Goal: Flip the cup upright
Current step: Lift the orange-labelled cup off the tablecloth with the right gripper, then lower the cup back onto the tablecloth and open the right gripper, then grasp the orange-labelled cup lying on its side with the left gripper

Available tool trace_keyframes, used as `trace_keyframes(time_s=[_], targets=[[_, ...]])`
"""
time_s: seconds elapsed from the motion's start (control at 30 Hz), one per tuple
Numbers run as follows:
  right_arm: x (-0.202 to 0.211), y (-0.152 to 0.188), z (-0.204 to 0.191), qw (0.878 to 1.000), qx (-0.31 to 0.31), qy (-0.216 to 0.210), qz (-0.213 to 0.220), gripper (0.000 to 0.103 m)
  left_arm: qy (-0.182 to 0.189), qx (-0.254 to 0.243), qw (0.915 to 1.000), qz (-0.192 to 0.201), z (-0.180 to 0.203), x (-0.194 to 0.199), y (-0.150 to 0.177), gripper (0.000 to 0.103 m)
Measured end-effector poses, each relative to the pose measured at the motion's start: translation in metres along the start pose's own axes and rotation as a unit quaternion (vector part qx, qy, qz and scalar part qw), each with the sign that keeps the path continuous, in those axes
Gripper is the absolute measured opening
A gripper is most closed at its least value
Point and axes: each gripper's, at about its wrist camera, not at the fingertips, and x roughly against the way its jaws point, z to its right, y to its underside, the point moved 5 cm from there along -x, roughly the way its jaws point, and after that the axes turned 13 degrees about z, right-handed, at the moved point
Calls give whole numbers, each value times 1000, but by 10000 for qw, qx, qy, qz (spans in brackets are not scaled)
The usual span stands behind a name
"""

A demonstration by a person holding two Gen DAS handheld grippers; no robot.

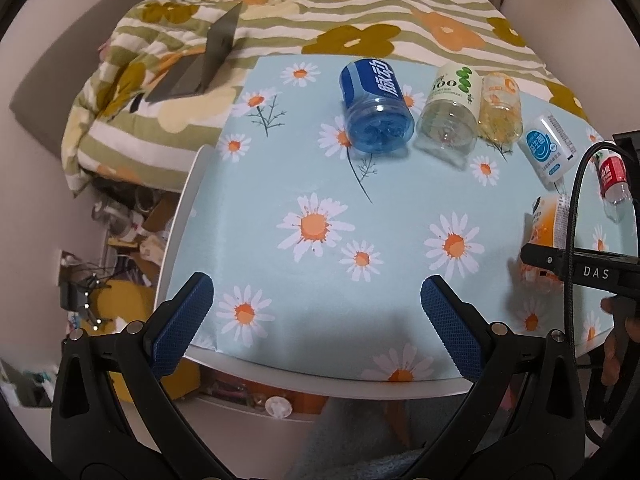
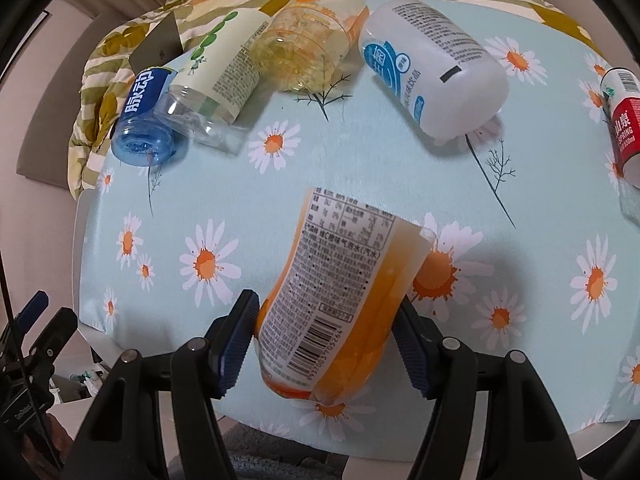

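Observation:
An orange bottle cup (image 2: 340, 300) with a white printed label lies between the blue pads of my right gripper (image 2: 326, 336), which is shut on its lower body; it leans tilted over the daisy-print table (image 2: 280, 184). The same orange cup (image 1: 546, 232) shows at the right edge of the left wrist view, partly hidden behind the right gripper's black body. My left gripper (image 1: 316, 300) is open and empty above the table's near left part.
Several cut bottle cups lie on their sides at the table's back: blue (image 1: 376, 110), clear with a green-dot label (image 1: 450, 114), yellow (image 1: 500, 110), white (image 1: 550, 148), red-labelled (image 1: 612, 178). A flowered quilt (image 1: 160, 80) lies behind. Floor clutter sits left.

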Motion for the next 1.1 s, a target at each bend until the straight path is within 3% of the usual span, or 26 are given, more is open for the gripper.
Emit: trace_keyframes(time_s=[0.07,0.13,0.2,0.4,0.63,0.77,0.9,1.1], targets=[[1,0,-2,10000,-66,-5,4,64,4,-22,10000,43,-1,3,-1,103],[7,0,-4,9999,-125,-40,109,73,25,-34,9999,105,-3,7,-3,103],[21,-3,-6,9993,-170,-120,305,94,72,-65,9998,188,-3,13,-7,103],[86,-8,-5,9943,-170,-38,1050,103,441,-407,9972,455,14,32,-25,103],[168,-13,28,9820,-400,204,1836,103,987,-984,9883,621,77,47,-48,103],[210,-17,58,9728,-103,736,2194,103,1297,-1173,9830,556,123,44,-51,103],[235,-19,83,9636,187,1097,2432,103,1382,-1322,9808,376,163,33,-51,103],[236,-13,119,9621,107,1125,2481,103,1428,-1642,9760,-27,211,9,-39,103]])
